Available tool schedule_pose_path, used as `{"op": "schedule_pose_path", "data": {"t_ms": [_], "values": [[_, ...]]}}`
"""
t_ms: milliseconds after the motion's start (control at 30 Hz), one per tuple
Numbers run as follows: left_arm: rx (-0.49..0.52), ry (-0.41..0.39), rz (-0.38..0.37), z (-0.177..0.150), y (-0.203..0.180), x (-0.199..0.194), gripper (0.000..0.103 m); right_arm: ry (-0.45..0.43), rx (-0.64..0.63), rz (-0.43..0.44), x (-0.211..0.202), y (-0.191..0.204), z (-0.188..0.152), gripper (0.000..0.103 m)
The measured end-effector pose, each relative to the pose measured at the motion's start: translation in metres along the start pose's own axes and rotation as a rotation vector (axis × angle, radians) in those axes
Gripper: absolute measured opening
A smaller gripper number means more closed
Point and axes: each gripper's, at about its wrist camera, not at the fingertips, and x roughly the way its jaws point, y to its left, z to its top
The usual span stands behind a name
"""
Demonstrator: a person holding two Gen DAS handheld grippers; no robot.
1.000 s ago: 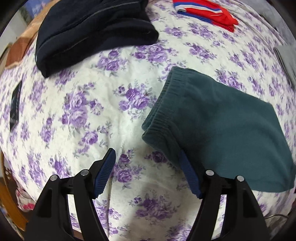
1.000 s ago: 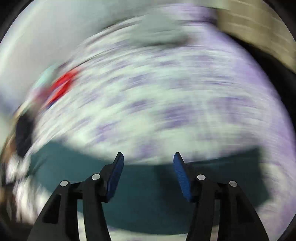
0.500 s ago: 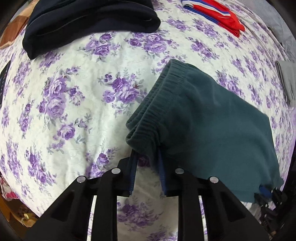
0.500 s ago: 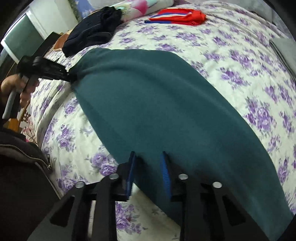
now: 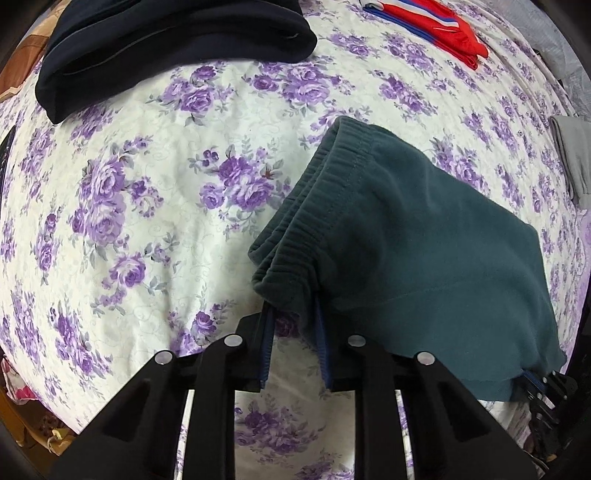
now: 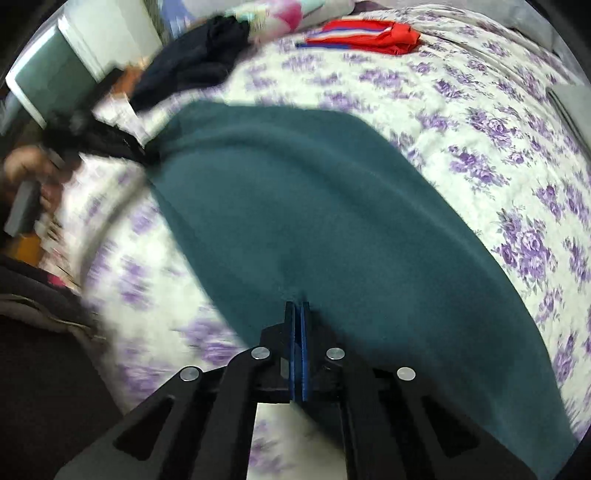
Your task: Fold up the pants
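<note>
The green pants (image 5: 424,236) lie flat and smooth on the bed (image 5: 155,206), waistband at 11 o'clock. The left hand-held gripper (image 5: 293,317) pinches the waistband corner; the right hand-held gripper (image 6: 297,314) is clamped on the hem.

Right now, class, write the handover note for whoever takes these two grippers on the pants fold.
Left gripper: shut on the waistband corner of the green pants.
Right gripper: shut on the near edge of the same pants, further along.
Pants lie spread on the floral bedspread; navy garment and red garment lie apart.
Done: both grips taken.
Left: the fold itself, probably carrying the held edge across.
</note>
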Motion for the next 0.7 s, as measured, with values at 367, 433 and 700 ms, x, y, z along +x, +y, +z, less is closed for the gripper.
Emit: {"op": "schedule_pose_path", "data": {"t_ms": [367, 433, 700], "values": [[0.039, -0.017, 0.049, 0.008, -0.007, -0.006, 0.017, 0.154, 0.001, 0.114, 0.018, 0.001, -0.015, 0.006], [0.061, -0.043, 0.041, 0.006, -0.014, -0.018, 0.017, 0.044, 0.053, 0.165, -0.006, -0.013, 0.003, 0.024], [0.166, -0.089, 0.015, 0.004, -0.049, -0.020, 0.036, -0.151, 0.172, 0.042, 0.006, -0.047, 0.117, 0.043]]}}
